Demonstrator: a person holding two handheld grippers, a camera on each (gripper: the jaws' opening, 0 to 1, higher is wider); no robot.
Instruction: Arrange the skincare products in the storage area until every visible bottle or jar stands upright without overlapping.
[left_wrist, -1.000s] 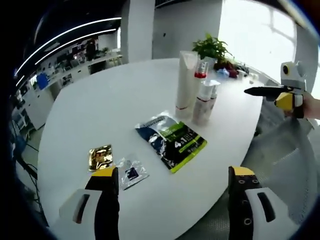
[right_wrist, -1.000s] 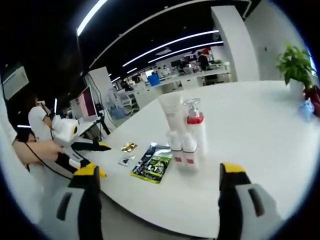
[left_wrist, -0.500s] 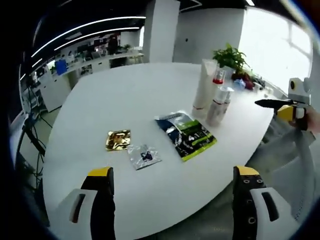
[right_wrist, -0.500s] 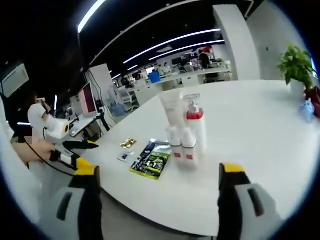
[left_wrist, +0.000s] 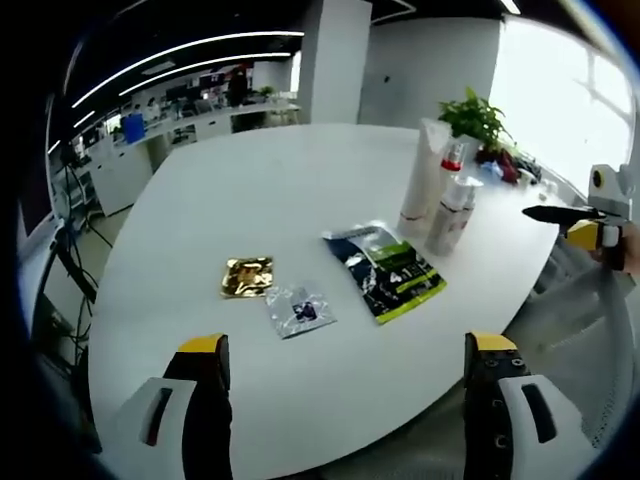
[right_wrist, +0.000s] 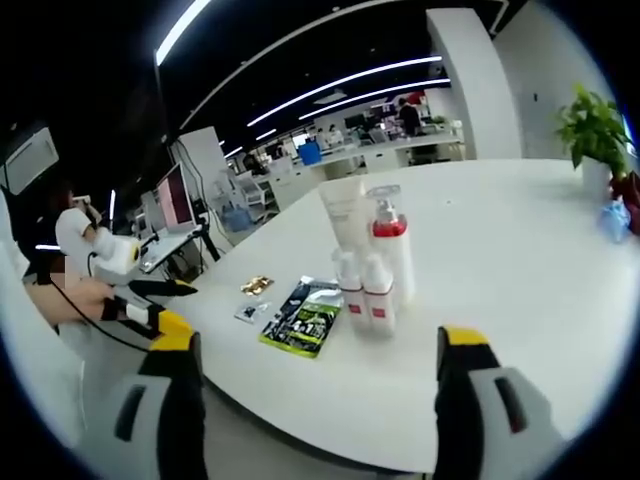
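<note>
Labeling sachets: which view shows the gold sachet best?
Left gripper view. The gold sachet lies flat on the white table, seen from above beside a clear sachet. In the right gripper view the gold sachet is a small, distant glint left of the green pouch.

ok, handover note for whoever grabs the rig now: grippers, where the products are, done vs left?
Left gripper: open, empty, held back from the near edge of the white table.
Right gripper: open, empty, facing the bottle cluster.
Products: tall white tube, red-collared pump bottle and two small bottles stand upright, tightly grouped.
Lying flat: green-and-blue pouch, gold sachet, clear sachet.
Done: the bottles stand.
Left: probably spacing them; nothing gripped yet.
</note>
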